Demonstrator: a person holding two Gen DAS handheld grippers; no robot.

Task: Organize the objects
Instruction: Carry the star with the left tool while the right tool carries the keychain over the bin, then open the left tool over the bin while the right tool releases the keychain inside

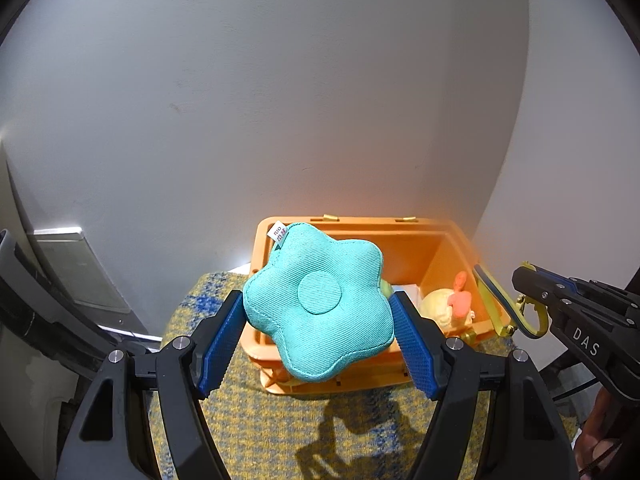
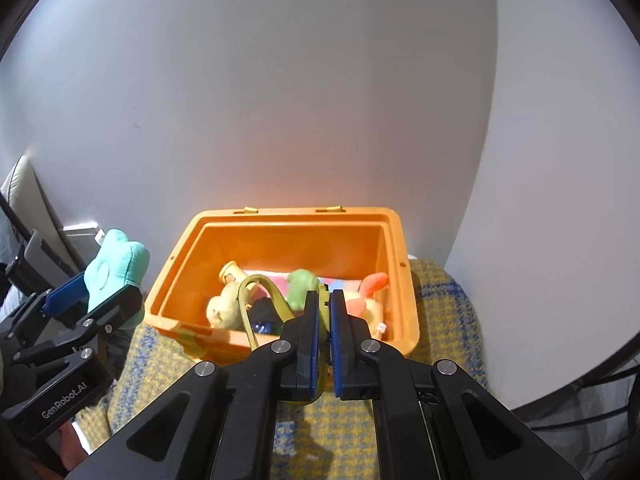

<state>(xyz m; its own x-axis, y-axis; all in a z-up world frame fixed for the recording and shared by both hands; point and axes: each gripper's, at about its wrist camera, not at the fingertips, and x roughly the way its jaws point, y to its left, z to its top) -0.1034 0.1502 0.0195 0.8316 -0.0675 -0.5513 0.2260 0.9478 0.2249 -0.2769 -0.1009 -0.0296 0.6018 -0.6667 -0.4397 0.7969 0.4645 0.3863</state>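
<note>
A teal flower-shaped plush cushion (image 1: 320, 300) hangs in front of and above the orange toy box (image 1: 400, 222), with my left gripper (image 1: 318, 300) shut on its two sides. The right wrist view shows the same cushion (image 2: 116, 268) in the left gripper (image 2: 96, 292), left of the box (image 2: 280, 213). My right gripper (image 2: 324, 296) is shut on a thin yellow handle loop (image 2: 256, 308) at the box's near rim. It also shows at the box's right side (image 1: 520, 276). The open box holds a green plush (image 2: 302, 288), a cream plush (image 2: 222, 308) and an orange-pink one (image 2: 372, 284).
The box stands on a yellow and blue woven cloth (image 1: 280, 420) against a white wall (image 1: 280, 100). A grey panel (image 1: 80, 268) and dark furniture lie to the left. A black mesh thing (image 2: 580, 420) is at the lower right.
</note>
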